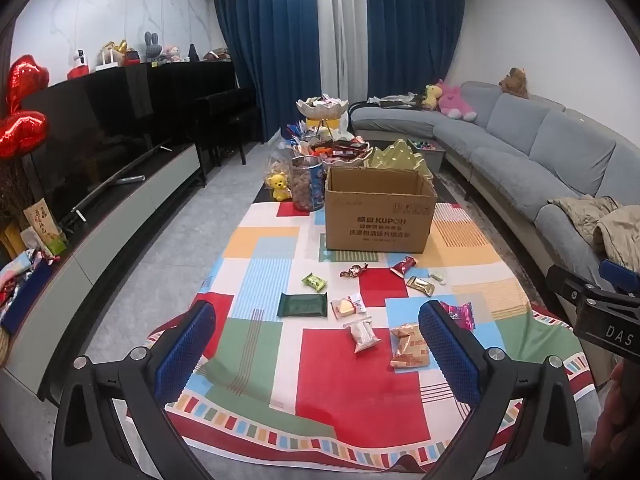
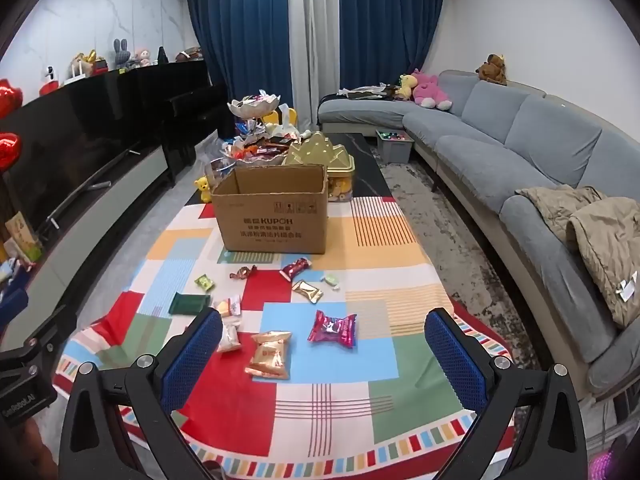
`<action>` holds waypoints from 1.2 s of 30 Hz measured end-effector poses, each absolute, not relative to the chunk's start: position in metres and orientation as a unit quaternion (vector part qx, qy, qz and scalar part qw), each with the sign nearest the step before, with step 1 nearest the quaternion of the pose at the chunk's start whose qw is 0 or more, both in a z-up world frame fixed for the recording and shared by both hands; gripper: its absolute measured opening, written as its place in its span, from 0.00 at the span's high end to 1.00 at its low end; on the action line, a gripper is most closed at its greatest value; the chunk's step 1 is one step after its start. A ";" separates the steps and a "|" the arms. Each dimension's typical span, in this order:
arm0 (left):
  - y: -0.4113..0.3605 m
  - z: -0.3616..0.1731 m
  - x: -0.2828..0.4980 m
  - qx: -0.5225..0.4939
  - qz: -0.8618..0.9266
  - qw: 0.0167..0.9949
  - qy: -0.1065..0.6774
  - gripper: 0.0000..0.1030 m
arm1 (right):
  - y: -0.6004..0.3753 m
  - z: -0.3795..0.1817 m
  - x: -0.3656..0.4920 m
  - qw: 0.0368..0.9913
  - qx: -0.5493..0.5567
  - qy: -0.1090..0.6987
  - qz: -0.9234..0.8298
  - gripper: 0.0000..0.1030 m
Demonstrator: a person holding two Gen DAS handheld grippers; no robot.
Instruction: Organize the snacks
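On the table, over a patchwork tablecloth (image 1: pixel 352 380) of red, blue, green and orange squares, an open cardboard box (image 1: pixel 380 216) stands at the far part of the cloth, and I take it as the landmark. All loose snacks lie on the near side of this box, between it and the two grippers.

From left to right in the left wrist view: a small light green packet (image 1: pixel 314 281) lies in front of the box's left corner. Nearer than it lies a flat dark green packet (image 1: pixel 303 305). A twisted brown candy (image 1: pixel 353 271) lies just before the middle of the box front. A white packet with a yellow piece (image 1: pixel 348 306) and a clear white packet (image 1: pixel 363 334) lie farther from the box, one behind the other. A red wrapper (image 1: pixel 404 266) lies before the box's right part, with a golden packet (image 1: pixel 420 285) and a small pale candy (image 1: pixel 437 277) just beside it. A copper-orange packet (image 1: pixel 409 346) and a pink packet (image 1: pixel 462 314) lie farthest from the box.

The left gripper (image 1: pixel 318 344) hangs above the cloth with its blue pads spread fully apart and nothing between them; the clear white packet and the copper-orange one lie below its gap.

The right gripper (image 2: pixel 324 354) is also wide apart and empty. In its view the copper-orange packet (image 2: pixel 270 354) and the pink packet (image 2: pixel 333 329) lie on the cloth under its gap, not touched by the pads.
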State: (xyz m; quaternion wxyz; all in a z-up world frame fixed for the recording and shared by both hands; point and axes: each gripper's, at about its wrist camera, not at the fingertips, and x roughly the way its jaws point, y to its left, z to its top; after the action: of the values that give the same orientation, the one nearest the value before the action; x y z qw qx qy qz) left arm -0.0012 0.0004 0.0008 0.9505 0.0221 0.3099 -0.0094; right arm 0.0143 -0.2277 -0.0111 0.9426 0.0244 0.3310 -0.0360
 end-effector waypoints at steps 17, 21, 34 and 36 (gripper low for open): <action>-0.004 0.001 -0.001 0.024 -0.005 0.950 0.312 0.00 | -0.231 -0.010 0.017 0.941 0.027 0.335 -0.035 0.00; -0.004 0.001 -0.001 0.025 -0.005 0.950 0.312 0.00 | -0.229 -0.010 0.015 0.942 0.027 0.331 -0.035 0.00; -0.005 0.000 0.000 0.025 -0.005 0.950 0.311 0.00 | -0.230 -0.008 0.015 0.943 0.028 0.331 -0.036 0.00; -0.005 0.000 0.000 0.025 -0.005 0.950 0.311 0.00 | -0.229 -0.008 0.015 0.943 0.027 0.331 -0.036 0.00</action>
State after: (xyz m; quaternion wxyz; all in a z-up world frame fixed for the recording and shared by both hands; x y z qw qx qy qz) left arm -0.0004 -0.0048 0.0001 0.9500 0.0246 0.3112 -0.0052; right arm 0.0151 -0.2293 -0.0082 0.9427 0.0272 0.3306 -0.0362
